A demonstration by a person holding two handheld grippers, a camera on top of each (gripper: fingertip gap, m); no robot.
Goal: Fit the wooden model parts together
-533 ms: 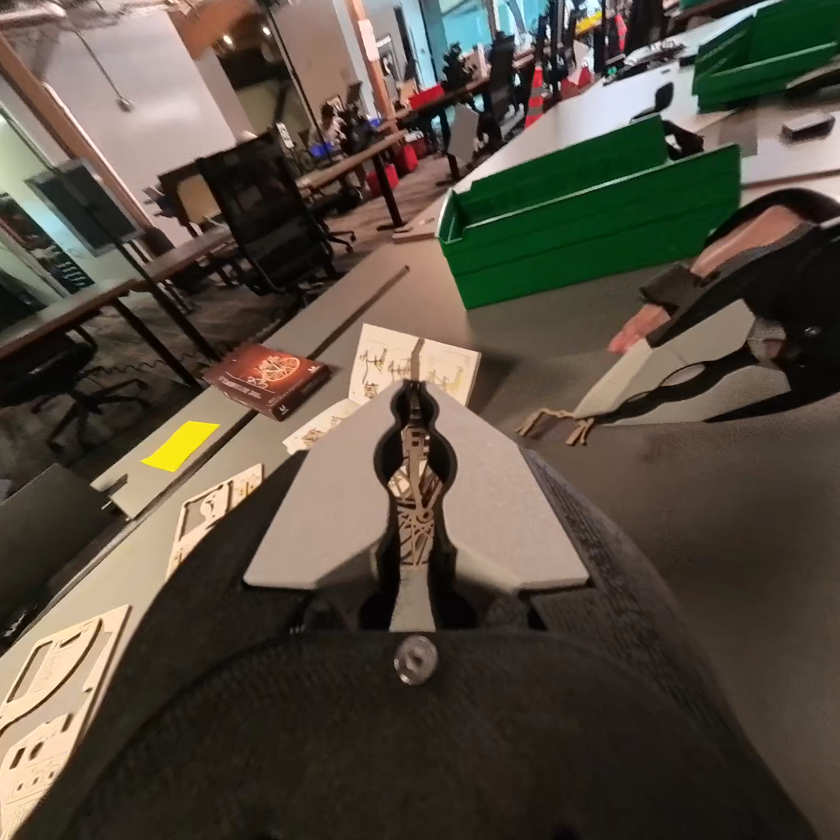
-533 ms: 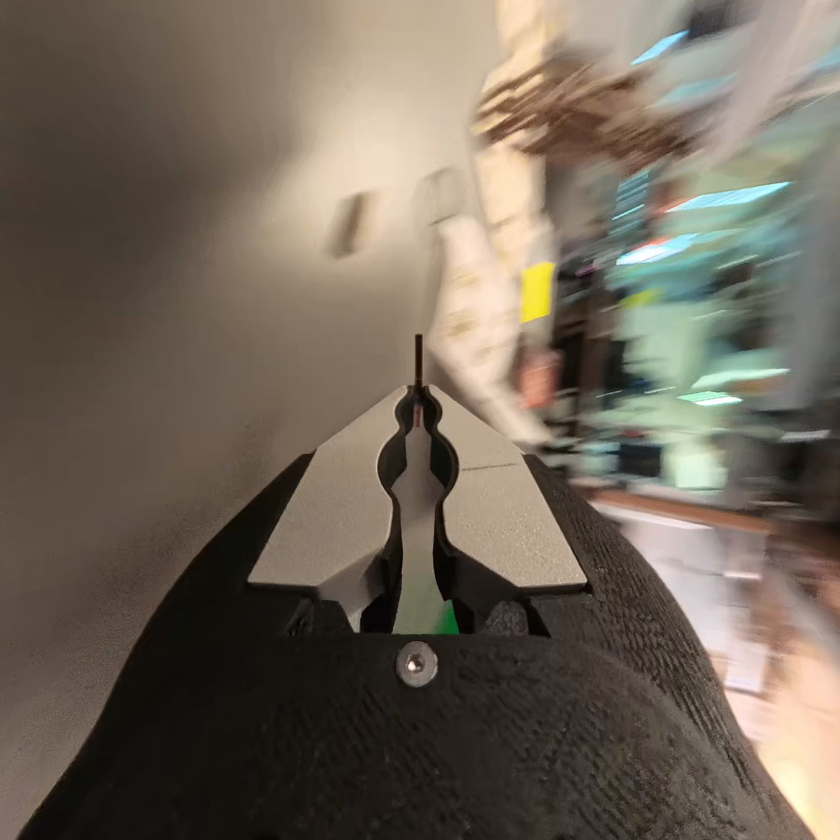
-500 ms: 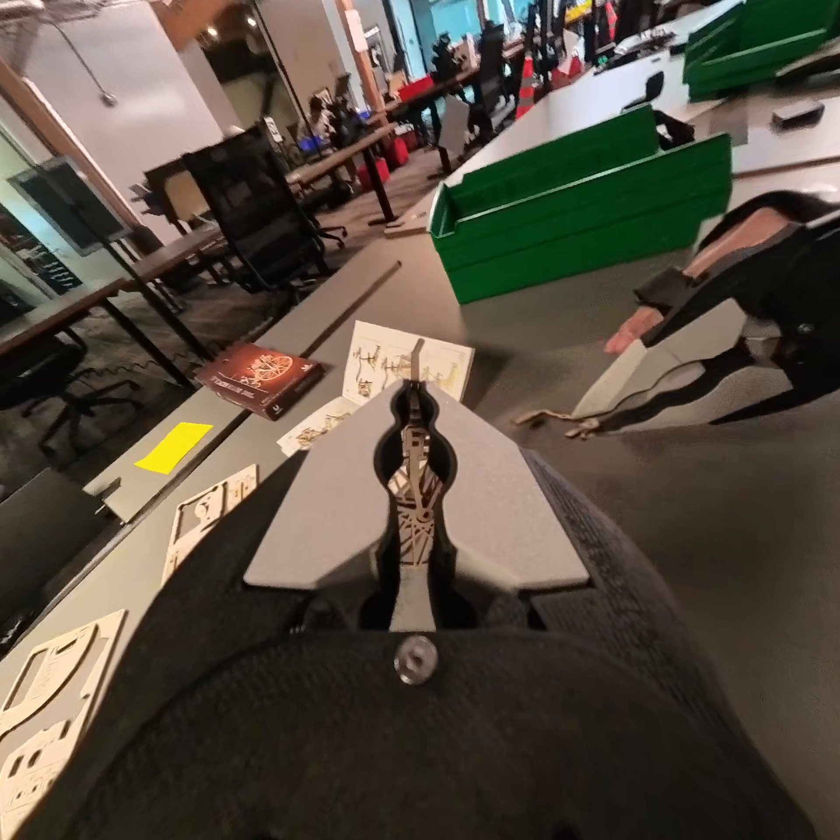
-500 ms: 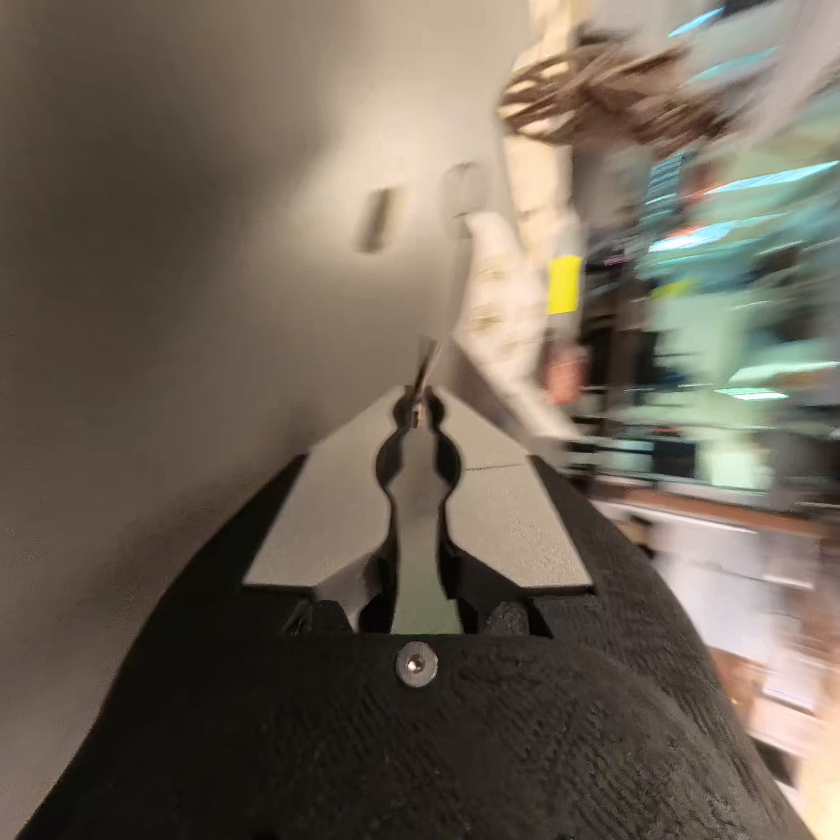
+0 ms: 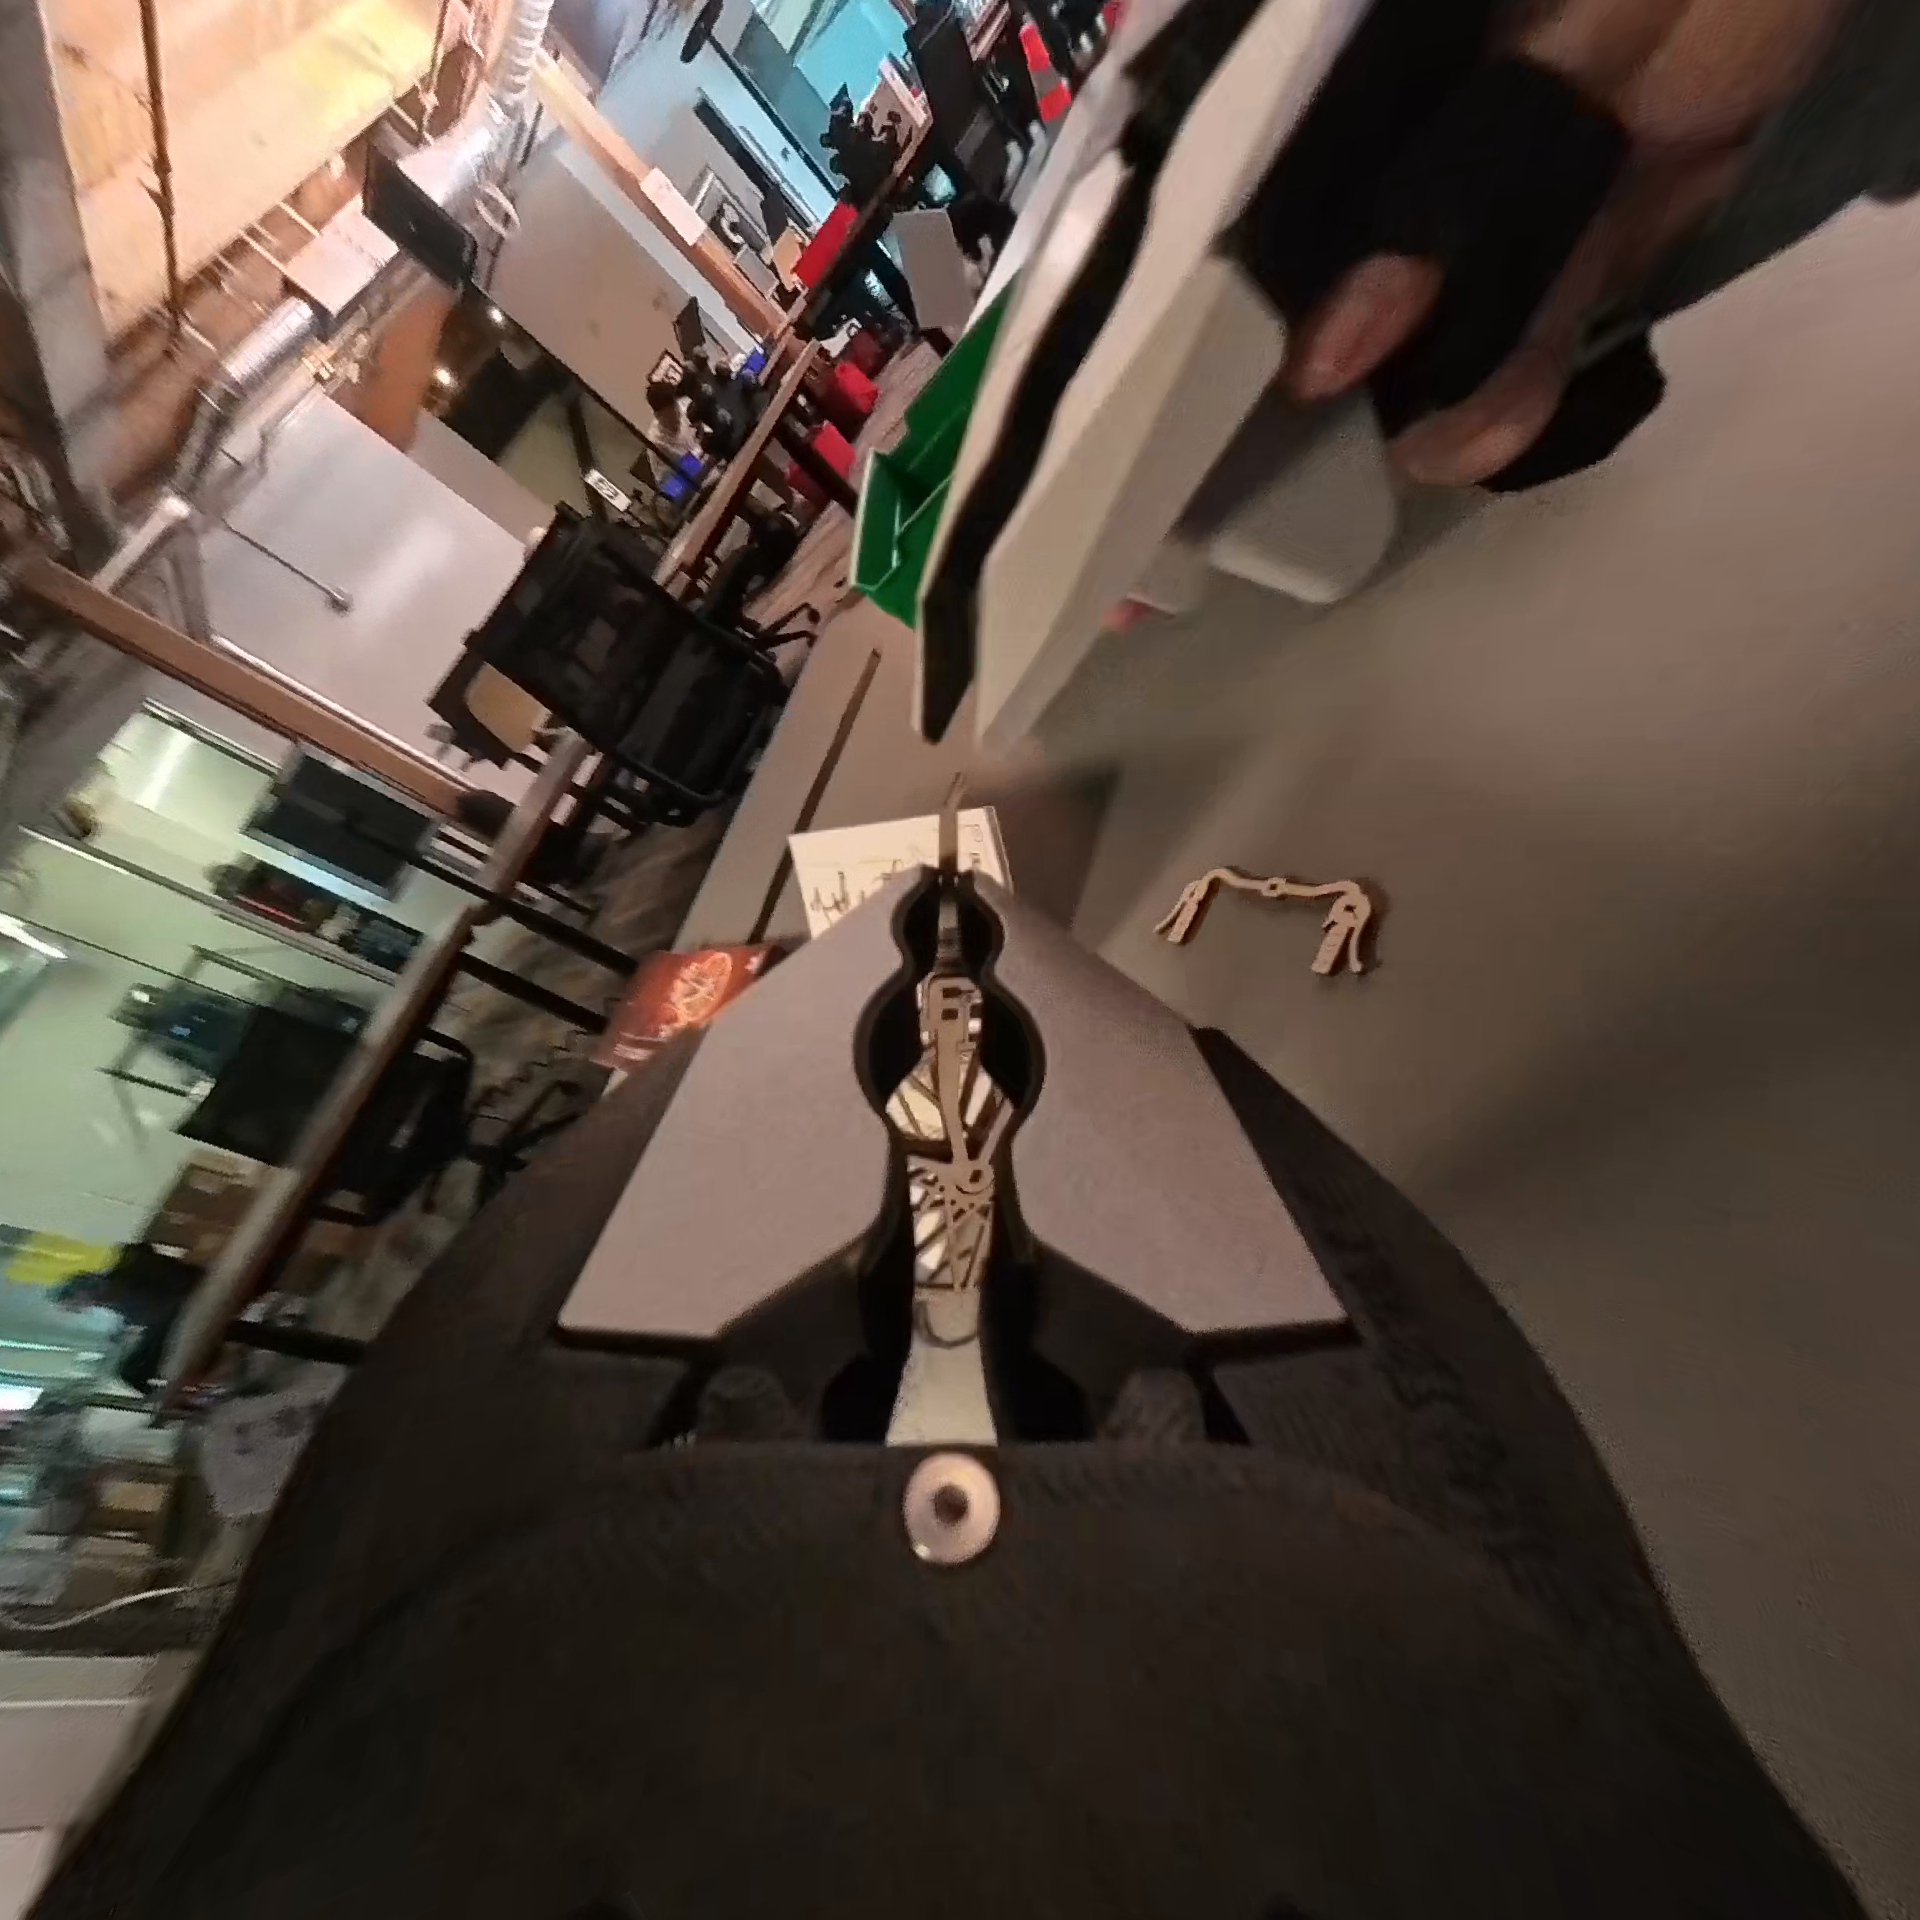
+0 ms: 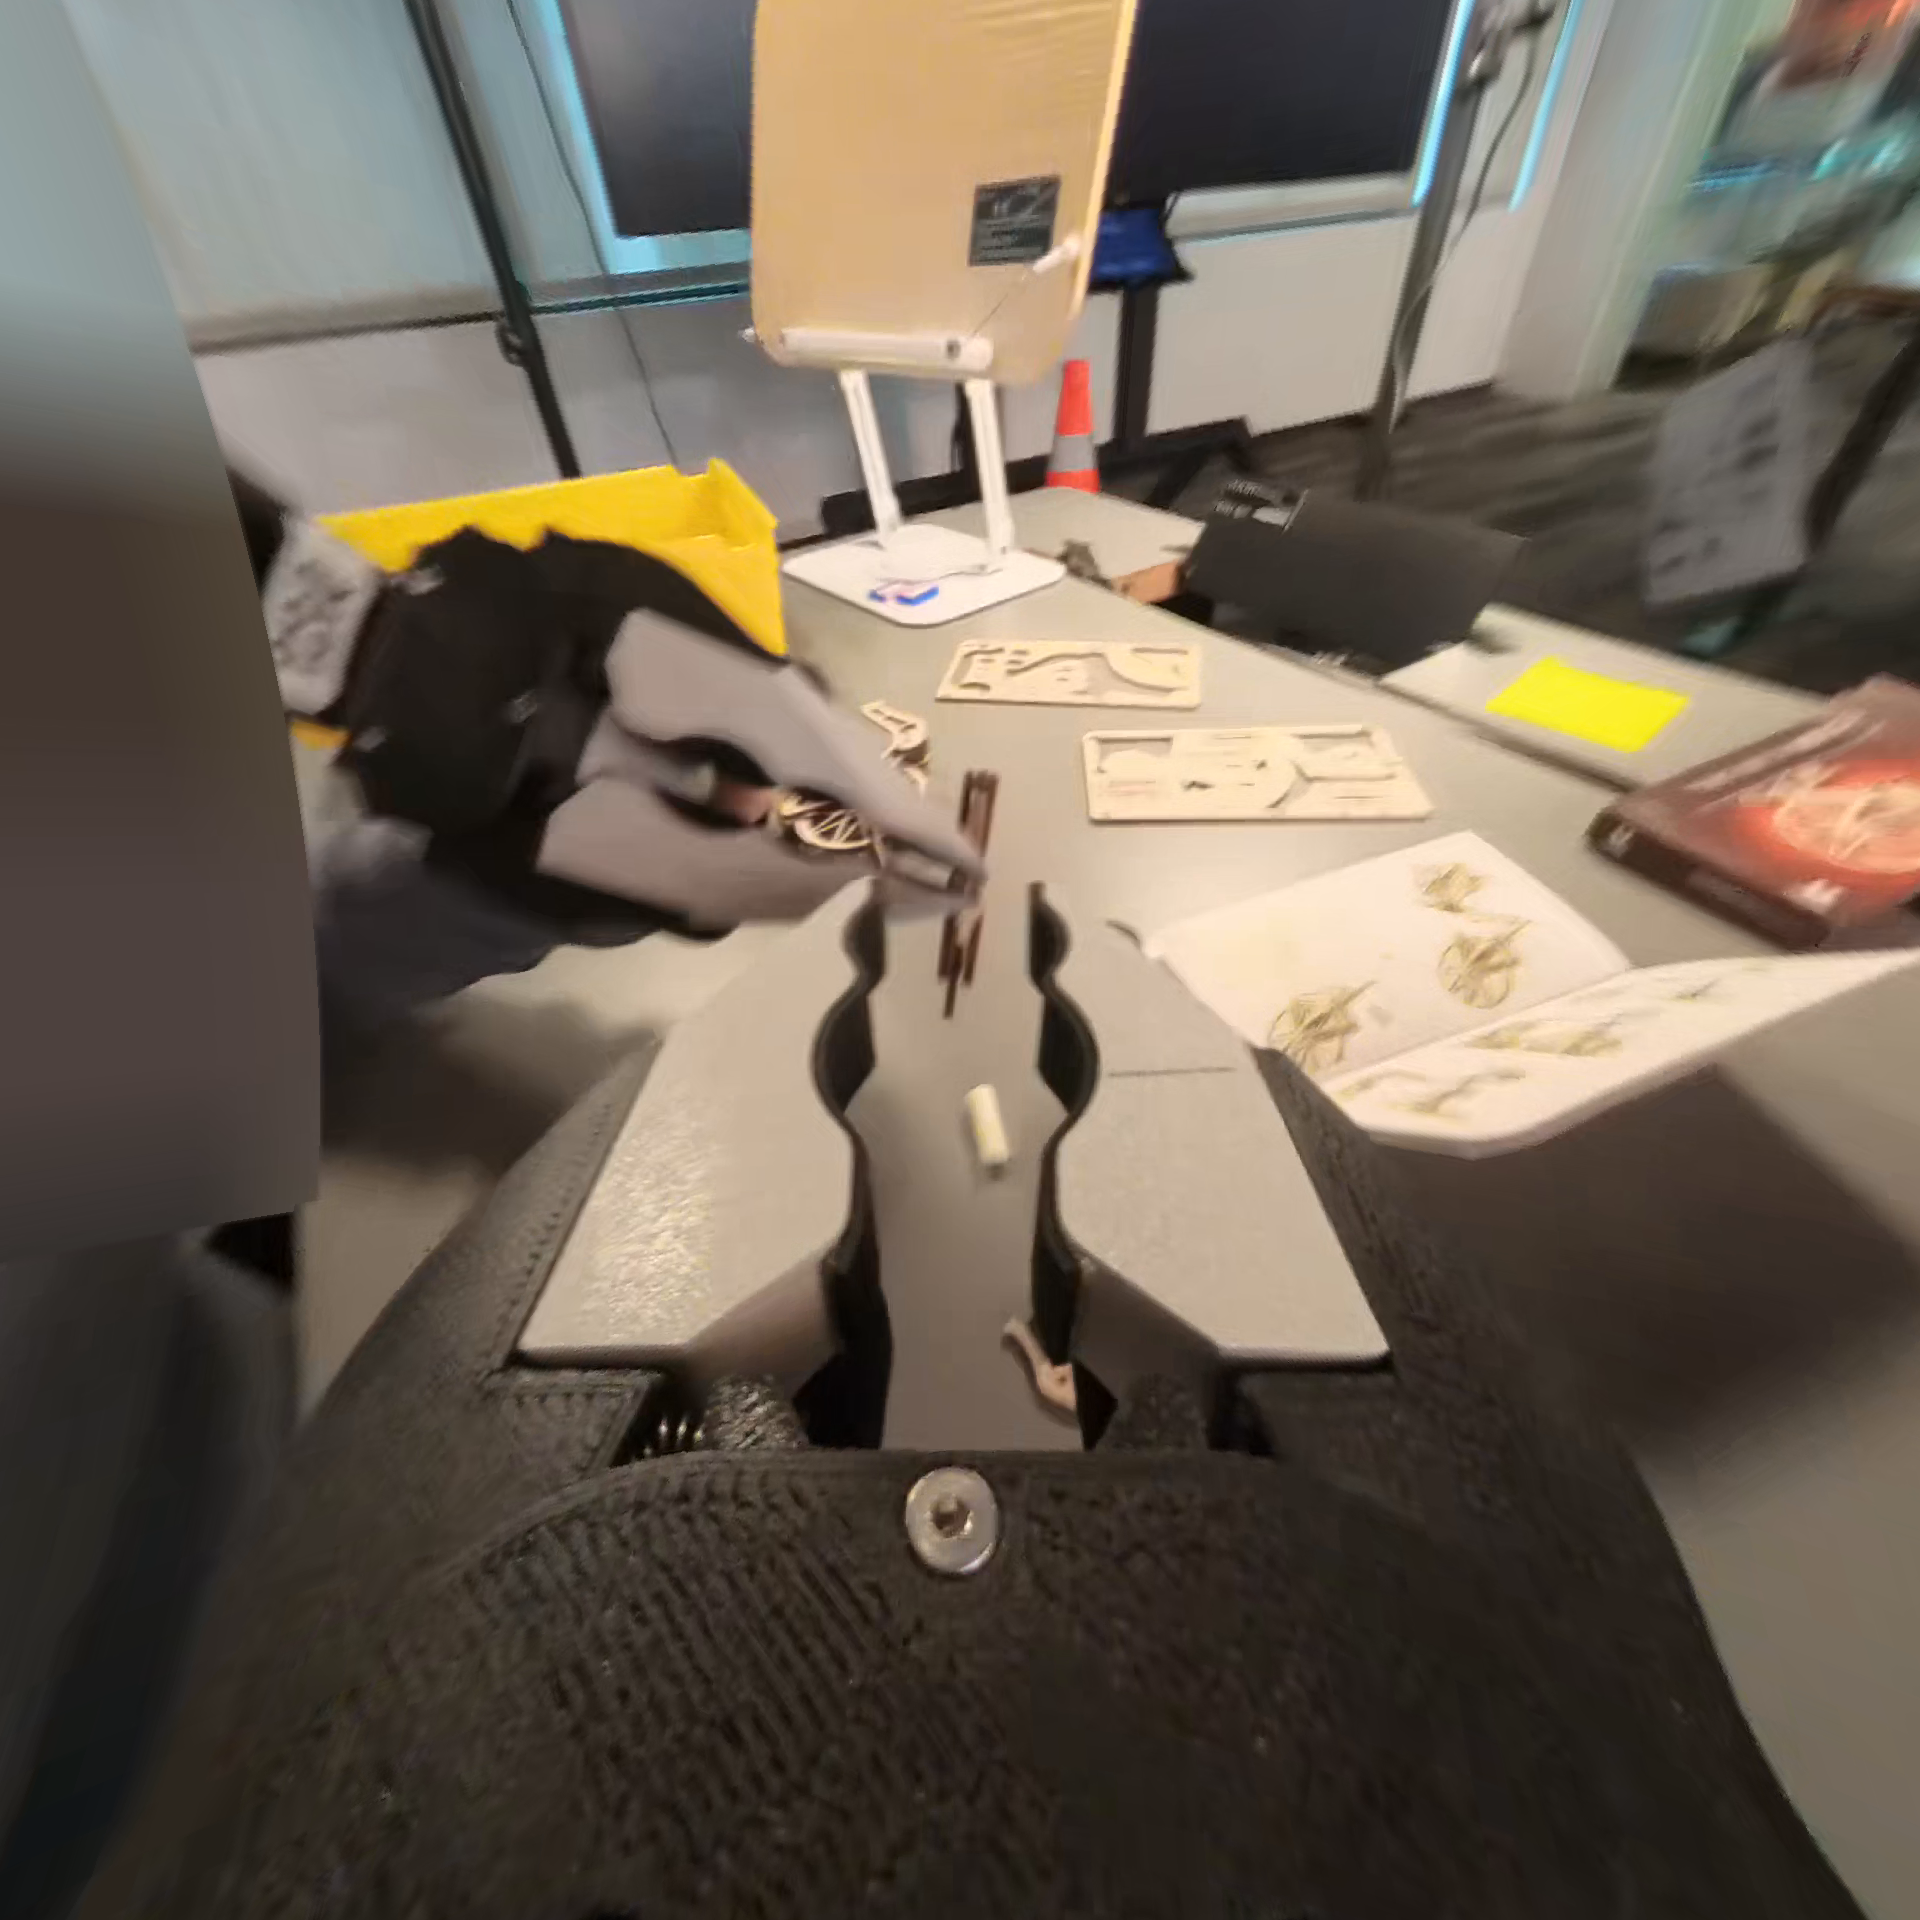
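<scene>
My left gripper (image 5: 948, 891) is shut on a thin wooden model assembly (image 5: 951, 1143), seen edge on, with a strip sticking out past the tips. In the right wrist view the left gripper (image 6: 951, 873) comes in from the left, and its dark wooden strip (image 6: 968, 831) stands upright between my right gripper's tips. My right gripper (image 6: 954, 906) is open and empty, one finger on each side of that strip. It shows large and blurred in the left wrist view (image 5: 1039, 644), held by a gloved hand (image 5: 1455, 312). A loose wooden piece (image 5: 1273, 920) lies flat on the grey table (image 5: 1558, 1039).
On the table lie a small pale dowel (image 6: 985, 1127), a wooden scrap (image 6: 1039, 1371), two cut-out wooden sheets (image 6: 1070, 673) (image 6: 1252, 774), an open booklet (image 6: 1403, 966) and a dark red box (image 6: 1787, 831). A yellow bin (image 6: 623, 530), a white stand (image 6: 925, 566) and a green tray (image 5: 914, 488) stand farther off. My left and right fingertips are right by each other. The wooden scrap (image 6: 1039, 1371) lies around 12 centimetres away from my left fingertips. Seen from the left wrist view (image 5: 1364, 924) as well.
My right gripper has opened, left its wooden piece on the table and moved up to the left gripper's tip. My left gripper has tilted, still shut on the model.
</scene>
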